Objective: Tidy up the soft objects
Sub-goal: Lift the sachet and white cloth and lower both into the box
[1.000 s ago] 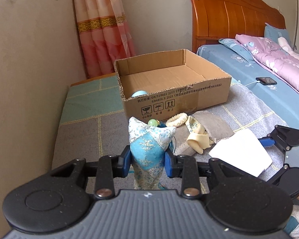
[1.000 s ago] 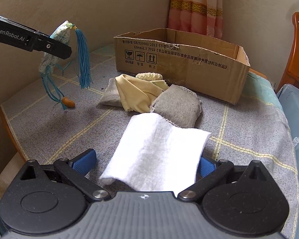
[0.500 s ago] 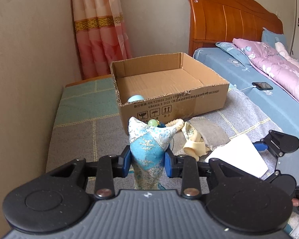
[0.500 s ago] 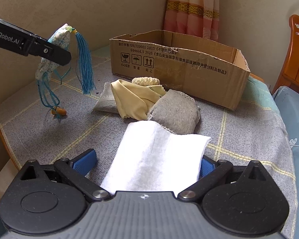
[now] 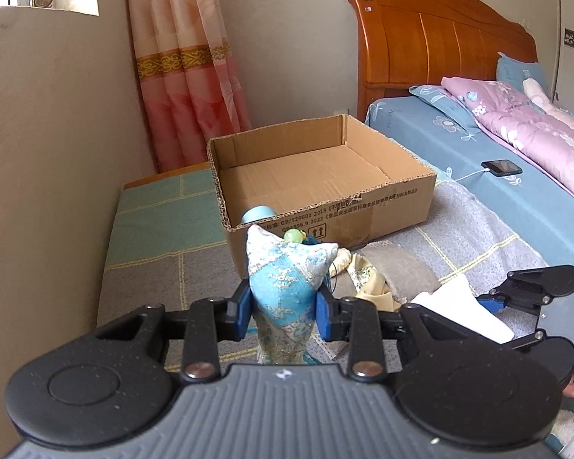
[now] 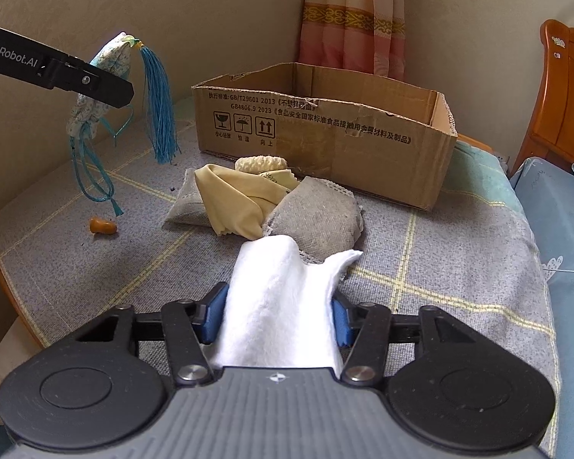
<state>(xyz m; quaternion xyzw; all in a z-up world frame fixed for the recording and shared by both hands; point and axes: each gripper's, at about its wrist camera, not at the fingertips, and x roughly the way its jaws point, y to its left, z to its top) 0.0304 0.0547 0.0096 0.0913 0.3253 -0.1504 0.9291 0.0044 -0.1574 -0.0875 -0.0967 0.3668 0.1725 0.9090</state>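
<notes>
Left wrist view: the left tongs [image 5: 283, 308] pinched one blue brocade sachet [image 5: 287, 287] above the bench [image 5: 141, 283], near one cardboard box [image 5: 325, 187].

Right wrist view: the right tongs [image 6: 277, 315] were closing on one white cloth [image 6: 279, 306], bunched between the pads; two grey pouches [image 6: 317, 218] and one yellow cloth [image 6: 233, 201] lay beyond.
</notes>
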